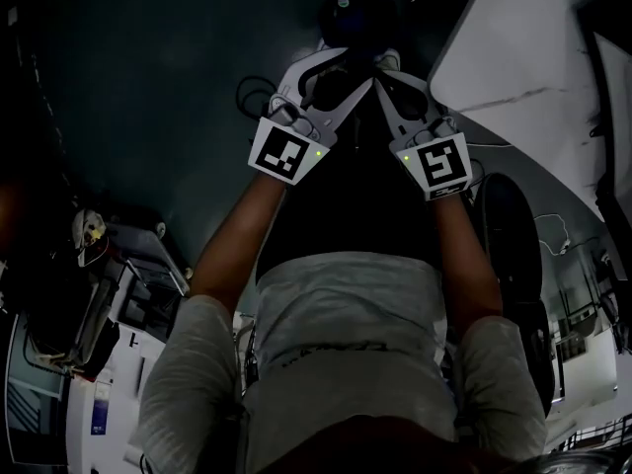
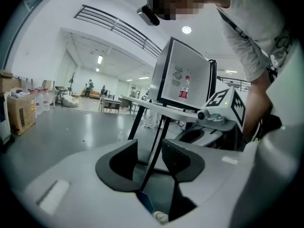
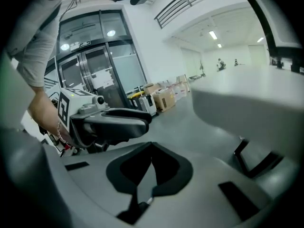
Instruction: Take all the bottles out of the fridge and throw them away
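Observation:
In the left gripper view a small fridge (image 2: 183, 80) stands on a white table (image 2: 152, 104) ahead. A bottle with a red label (image 2: 184, 90) stands upright inside it. My left gripper (image 2: 149, 161) is open with nothing between its jaws; only a table leg shows through the gap. My right gripper (image 3: 151, 167) has its pads meeting at the tips and is empty. In the dim head view both arms reach forward, with the left gripper (image 1: 331, 72) and the right gripper (image 1: 390, 77) side by side, tips close together. Each gripper view shows the other gripper alongside.
Cardboard boxes (image 2: 19, 113) and water jugs (image 2: 42, 101) line the left wall, with people (image 2: 90, 87) far off. The right gripper view shows glass doors (image 3: 99, 70), boxes (image 3: 164, 99) and a white table edge (image 3: 247, 99). A white tabletop (image 1: 513, 57) lies at the head view's upper right.

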Demonstrator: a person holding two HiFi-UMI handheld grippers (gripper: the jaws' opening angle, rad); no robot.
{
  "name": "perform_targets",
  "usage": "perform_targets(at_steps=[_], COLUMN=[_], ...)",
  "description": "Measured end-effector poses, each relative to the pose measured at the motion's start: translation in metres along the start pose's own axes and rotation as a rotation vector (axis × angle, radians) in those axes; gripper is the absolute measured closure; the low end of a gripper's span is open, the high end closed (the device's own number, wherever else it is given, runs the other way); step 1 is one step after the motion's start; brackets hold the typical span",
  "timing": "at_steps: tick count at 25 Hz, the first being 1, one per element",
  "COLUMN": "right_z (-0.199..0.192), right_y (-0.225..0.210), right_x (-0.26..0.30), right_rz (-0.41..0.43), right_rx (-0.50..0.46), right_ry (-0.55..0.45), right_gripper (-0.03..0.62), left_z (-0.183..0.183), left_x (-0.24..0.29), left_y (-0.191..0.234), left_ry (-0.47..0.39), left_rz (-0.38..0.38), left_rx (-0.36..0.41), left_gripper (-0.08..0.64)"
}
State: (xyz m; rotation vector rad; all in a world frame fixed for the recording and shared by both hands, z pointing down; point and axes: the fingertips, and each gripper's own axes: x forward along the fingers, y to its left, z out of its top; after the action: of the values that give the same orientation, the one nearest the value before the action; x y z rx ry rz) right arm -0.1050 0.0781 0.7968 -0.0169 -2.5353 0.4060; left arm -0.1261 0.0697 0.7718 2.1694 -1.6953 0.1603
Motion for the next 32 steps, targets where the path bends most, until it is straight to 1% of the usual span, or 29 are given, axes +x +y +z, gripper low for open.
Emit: perform_targets(at_steps=[3,6,9,14,19,22,25,32], right_z=[0.022,0.039,0.055,0.099,0.144,0.169,0.195,0.255], right_y=[0.013,0.028,0.034,0.039,0.042,0.047,0.049,0.057], right_x=[-0.012,-0.020,-0.022,-0.036,-0.064,-0.079,-0.094,-0.132], right_rz=[-0.001,0.002,-0.011,-0.056,-0.099,-0.104,-0.122,-0.134], right_rx=[0.014,0.014,0.012,-0.012,-0.029,-0.030,-0.053,-0.078], right_ry=[-0.006,-0.003,-0.018,-0.063,-0.118,-0.145,-0.172,-0.237], right_gripper=[0.583,0.584,0.584,0.584,0.584,0.584,0.584,0.584], left_z=[0.024,0.045,0.058,0.090,0.134,0.163,0.193,0.252], left_x=[-0.015,-0.030,-0.040,-0.054,-0.065,-0.071,-0.077,-0.089], left_y=[-0.001,-0.001,0.003,-0.005,-0.020,-0.029,-0.038,-0.056], left_ry=[-0.011,-0.020,-0.029,-0.038,-0.068,-0.087,-0.111,-0.152], left_rz=[0.025,0.035,0.037,0.001,-0.033,-0.047,-0.064,-0.091], left_rx=[-0.040,-0.054,-0.061,-0.031,-0.004,0.020,0.037,0.046], left_gripper=[0.397,0.397,0.397,0.399,0.411,0.425,0.437,0.448])
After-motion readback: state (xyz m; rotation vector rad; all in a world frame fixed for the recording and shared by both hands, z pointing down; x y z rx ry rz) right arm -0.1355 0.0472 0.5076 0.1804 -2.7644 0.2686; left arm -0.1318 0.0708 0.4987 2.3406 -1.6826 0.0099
